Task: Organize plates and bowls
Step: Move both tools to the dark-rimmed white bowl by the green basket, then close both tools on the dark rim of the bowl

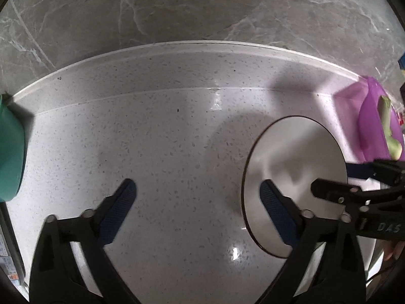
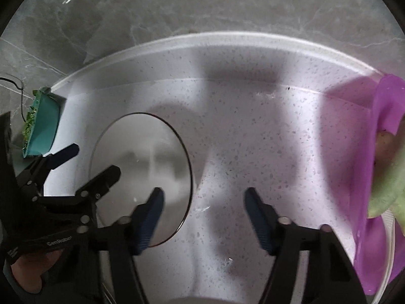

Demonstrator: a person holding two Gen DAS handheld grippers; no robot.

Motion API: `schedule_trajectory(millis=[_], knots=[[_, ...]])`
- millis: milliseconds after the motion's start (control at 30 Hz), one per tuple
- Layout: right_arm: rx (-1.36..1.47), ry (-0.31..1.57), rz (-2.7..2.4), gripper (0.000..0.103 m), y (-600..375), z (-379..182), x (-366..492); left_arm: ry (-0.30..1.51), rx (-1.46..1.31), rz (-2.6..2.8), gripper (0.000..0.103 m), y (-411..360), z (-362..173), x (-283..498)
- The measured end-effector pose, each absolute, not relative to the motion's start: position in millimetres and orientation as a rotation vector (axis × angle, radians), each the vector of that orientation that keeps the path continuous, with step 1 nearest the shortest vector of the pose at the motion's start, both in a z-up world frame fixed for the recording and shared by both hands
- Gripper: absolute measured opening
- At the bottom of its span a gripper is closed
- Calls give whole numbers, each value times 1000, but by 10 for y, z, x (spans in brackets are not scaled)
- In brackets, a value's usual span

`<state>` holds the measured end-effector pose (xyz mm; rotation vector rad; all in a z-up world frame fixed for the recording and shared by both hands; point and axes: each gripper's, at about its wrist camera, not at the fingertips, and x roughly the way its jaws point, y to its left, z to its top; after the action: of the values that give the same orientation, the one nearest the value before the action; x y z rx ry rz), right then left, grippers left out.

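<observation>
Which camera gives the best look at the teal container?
The right wrist view: the teal container shows whole there, with its rim and green contents visible. The left wrist view catches only a blurred side of it, cut off at the picture's left edge.

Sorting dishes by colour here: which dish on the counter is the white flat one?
The round plate with the dark rim, lying between the teal bowl and the purple bowl; both bowls are coloured and deep.

Left gripper (image 1: 197,202) jaws apart, right gripper (image 2: 202,207) likewise
</observation>
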<state>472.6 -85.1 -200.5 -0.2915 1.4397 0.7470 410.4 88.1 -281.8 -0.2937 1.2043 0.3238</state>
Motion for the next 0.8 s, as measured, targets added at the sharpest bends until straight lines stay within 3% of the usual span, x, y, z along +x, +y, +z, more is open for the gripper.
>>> schedule_trajectory(millis=[33, 67, 200, 233, 367, 433, 800], knots=[[-284, 1450, 745, 59, -870, -2033, 4731, 1210, -303, 322, 72, 888, -2832, 4109], [-277, 1458, 741, 53, -873, -2066, 4739, 1207, -324, 303, 65, 894, -2843, 4111], [-228, 1458, 740, 49, -881, -2122, 4775, 1200, -338, 274, 51, 854, -2873, 4134], [-206, 1458, 740, 47, -896, -2127, 4792, 1197, -350, 256, 43, 839, -2880, 4141], [-197, 1455, 798, 19, -836, -2116, 4772, 1187, -369, 210, 16, 752, -2869, 4148], [-252, 1439, 793, 13, -762, -2093, 4725, 1192, -365, 198, 5, 681, -2864, 4187], [-268, 1426, 776, 12, -777, -2076, 4725, 1193, -389, 187, 5, 683, -2852, 4207]])
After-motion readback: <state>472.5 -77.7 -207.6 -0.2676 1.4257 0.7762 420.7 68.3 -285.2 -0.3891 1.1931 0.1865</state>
